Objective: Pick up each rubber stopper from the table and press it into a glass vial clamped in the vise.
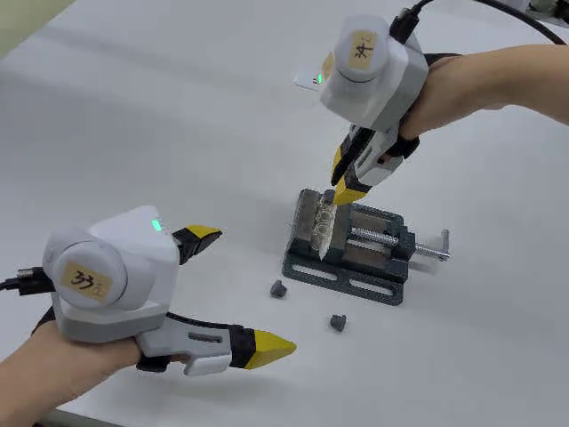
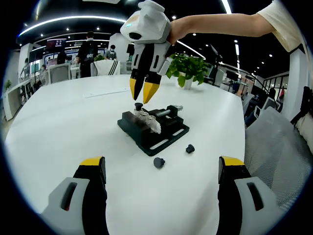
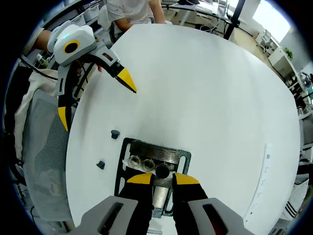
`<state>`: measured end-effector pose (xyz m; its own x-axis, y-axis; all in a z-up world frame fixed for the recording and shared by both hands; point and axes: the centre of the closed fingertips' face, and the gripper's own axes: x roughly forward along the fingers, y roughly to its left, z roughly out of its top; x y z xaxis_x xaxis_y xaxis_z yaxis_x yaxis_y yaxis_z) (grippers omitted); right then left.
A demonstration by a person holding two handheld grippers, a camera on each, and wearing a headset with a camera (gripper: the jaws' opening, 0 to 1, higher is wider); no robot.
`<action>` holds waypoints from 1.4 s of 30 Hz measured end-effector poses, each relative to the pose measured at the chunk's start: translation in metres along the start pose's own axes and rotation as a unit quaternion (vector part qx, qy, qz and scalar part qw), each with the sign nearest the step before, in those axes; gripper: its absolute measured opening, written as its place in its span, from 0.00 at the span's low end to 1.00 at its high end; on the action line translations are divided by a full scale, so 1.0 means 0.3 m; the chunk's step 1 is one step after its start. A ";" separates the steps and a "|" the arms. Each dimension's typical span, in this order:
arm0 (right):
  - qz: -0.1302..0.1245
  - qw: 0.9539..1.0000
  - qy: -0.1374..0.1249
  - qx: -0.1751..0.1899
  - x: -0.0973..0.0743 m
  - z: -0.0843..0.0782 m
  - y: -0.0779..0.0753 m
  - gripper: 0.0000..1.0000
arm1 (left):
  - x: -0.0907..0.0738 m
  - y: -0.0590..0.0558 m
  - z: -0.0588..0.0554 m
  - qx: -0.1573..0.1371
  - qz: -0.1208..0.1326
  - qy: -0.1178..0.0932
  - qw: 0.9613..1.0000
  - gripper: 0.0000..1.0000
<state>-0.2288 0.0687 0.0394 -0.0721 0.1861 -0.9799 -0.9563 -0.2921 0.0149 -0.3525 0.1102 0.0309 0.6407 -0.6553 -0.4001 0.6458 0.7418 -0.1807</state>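
Hovering low over the white table (image 1: 178,124) in the head view, the left gripper (image 1: 238,290) had its jaws spread wide with nothing between them. The right gripper (image 1: 345,191) pointed steeply down at the dark vise (image 1: 378,260). Its yellow tips were close together just above the glass vials (image 1: 324,219), which were clamped upright in a row. Two grey rubber stoppers lay loose on the table in front of the vise. The first stopper (image 1: 278,289) was near the vise's left corner, and the second stopper (image 1: 338,322) lay a little nearer the person, apart from the first.

In the left gripper view, that gripper's own jaws rose far apart at the bottom. Both loose stoppers lay beyond them, in front of the vise. The right gripper hung over the vise, and a dark third stopper (image 2: 139,105) sat on top of one vial directly beneath its tips. A potted plant (image 2: 188,68) showed beyond the table's far edge.

In the right gripper view, the jaws stood a narrow gap apart, clamped on nothing. The third stopper capped the vial just ahead of that gap; whether the tips touched it could not be told. Two open vials (image 3: 133,160) stood beside it in the vise.
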 end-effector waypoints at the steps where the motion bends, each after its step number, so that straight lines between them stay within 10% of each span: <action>1: 0.000 1.000 -0.006 -0.002 -0.001 0.004 -0.002 0.09 | 0.001 0.001 0.000 0.000 0.000 0.000 1.000 0.95; 42: 0.010 1.000 0.001 0.016 0.017 0.011 0.022 0.01 | 0.025 -0.003 -0.041 -0.014 -0.005 0.013 1.000 0.92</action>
<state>-0.2364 0.0709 0.0353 -0.0909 0.1790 -0.9796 -0.9634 -0.2648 0.0410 -0.3533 0.1064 0.0168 0.6235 -0.6591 -0.4205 0.6401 0.7392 -0.2095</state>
